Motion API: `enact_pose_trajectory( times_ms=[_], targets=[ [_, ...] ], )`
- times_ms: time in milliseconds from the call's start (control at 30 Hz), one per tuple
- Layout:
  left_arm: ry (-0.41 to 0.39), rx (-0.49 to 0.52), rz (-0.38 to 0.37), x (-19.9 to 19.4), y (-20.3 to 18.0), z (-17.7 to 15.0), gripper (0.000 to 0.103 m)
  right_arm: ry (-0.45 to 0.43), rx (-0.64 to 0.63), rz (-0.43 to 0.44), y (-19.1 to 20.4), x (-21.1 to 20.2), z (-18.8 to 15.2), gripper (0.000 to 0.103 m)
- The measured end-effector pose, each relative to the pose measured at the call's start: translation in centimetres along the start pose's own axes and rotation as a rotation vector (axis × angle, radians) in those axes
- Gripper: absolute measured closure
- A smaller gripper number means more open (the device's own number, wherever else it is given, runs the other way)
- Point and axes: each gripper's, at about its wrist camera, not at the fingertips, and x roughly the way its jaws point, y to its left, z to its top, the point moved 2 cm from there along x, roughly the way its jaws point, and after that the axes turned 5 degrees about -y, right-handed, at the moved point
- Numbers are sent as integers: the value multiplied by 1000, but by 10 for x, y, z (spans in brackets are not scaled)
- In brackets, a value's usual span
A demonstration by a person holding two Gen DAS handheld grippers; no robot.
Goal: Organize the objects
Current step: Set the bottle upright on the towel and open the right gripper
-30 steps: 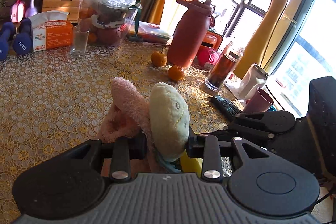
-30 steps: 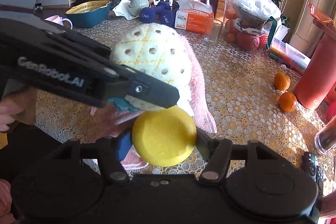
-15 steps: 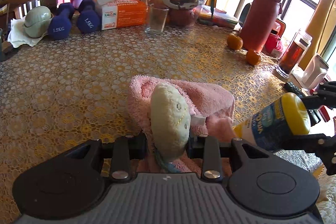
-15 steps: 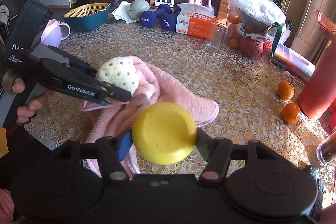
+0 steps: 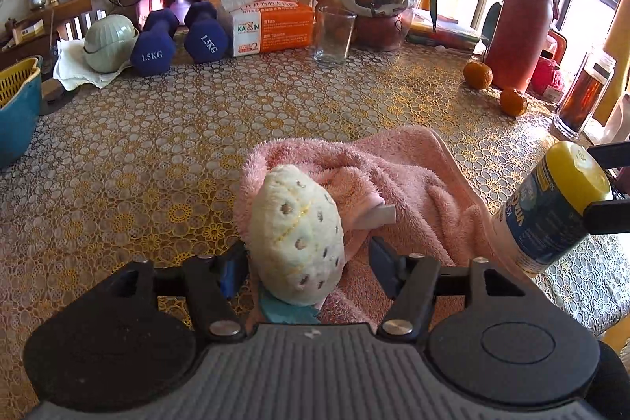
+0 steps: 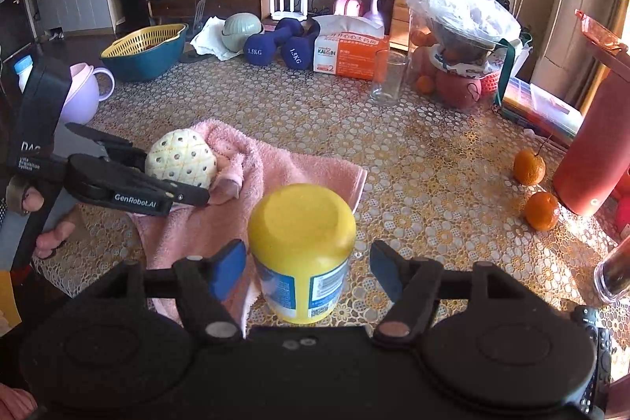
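Pink towel (image 5: 413, 184): thick terry cloth, rough looped pile. Pineapple plush toy (image 5: 297, 235): soft fuzzy fabric, matt, stitched dimples. Bottle (image 6: 301, 254): smooth plastic, satin yellow lid, glossy printed label. Table cover (image 5: 157, 152): lace-patterned, slightly shiny. Dumbbells (image 5: 175, 36): matt navy coating. Drinking glass (image 5: 332, 34): clear, glossy. Tissue pack (image 5: 271, 26): shiny film wrap, paper on top. Basket (image 6: 145, 50): hard plastic.

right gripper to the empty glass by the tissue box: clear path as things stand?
Probably yes, once it backs off. The yellow-capped bottle stands between the right gripper's opening jaws, unpinched. Beyond it only bare tablecloth leads to the glass, though it stands far across.
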Motion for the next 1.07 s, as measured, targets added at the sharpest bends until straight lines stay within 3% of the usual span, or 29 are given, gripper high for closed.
enact_pose_trajectory(
  times_ms=[333, 433, 467, 833, 1067],
  targets=[
    [-88, 13, 32, -50, -15, -2, 18, -112, 79, 14, 4, -33, -14, 15],
    [-107, 25, 40, -65, -23, -8, 1, -140, 106, 15, 6, -41, -20, 13],
    [-116, 30, 39, -69, -26, -9, 0, -149, 116, 15, 7, -43, -22, 12],
    [-178, 82, 7, -119, -61, -34, 0, -212, 167, 36, 21, -71, -44, 11],
    [-206, 115, 45, -140, -76, -47, 0, -244, 187, 38, 25, -93, -60, 11]
  ],
)
